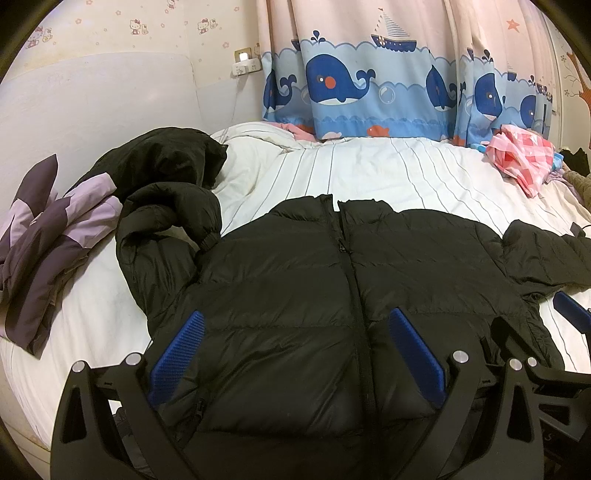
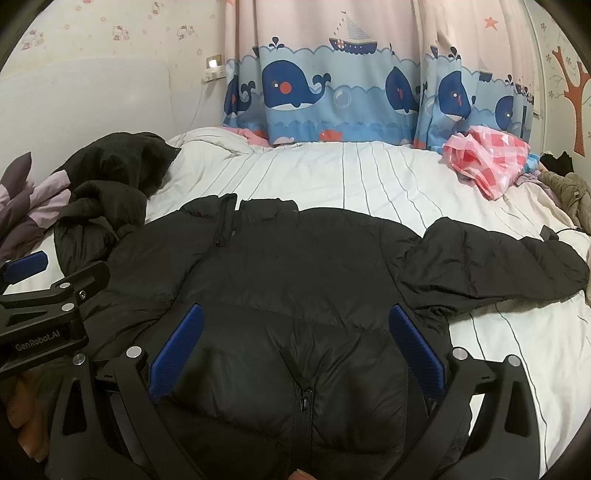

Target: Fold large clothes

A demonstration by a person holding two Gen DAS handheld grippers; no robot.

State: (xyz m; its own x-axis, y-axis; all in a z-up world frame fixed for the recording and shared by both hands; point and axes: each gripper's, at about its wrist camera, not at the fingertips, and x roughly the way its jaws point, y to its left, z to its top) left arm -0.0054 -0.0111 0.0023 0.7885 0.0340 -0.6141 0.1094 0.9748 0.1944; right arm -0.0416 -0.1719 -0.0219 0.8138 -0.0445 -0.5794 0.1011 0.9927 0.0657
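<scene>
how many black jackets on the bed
2: one jacket spread flat, zipped, under both open grippers; another crumpled at far left by the purple quilt. More may be hidden.

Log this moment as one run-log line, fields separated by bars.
stage: pre-fold | black puffer jacket: flat on bed, zipped | left tongs: open above hem | right tongs: open above hem | nothing gripped

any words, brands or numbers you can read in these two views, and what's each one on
"GenRobot.AI": white print on the black body of the left gripper, seen at the left edge of the right wrist view.
No other text can be read. The whale curtain and the cartoon wallpaper carry only pictures, and the black puffer jacket shows no label.
</scene>
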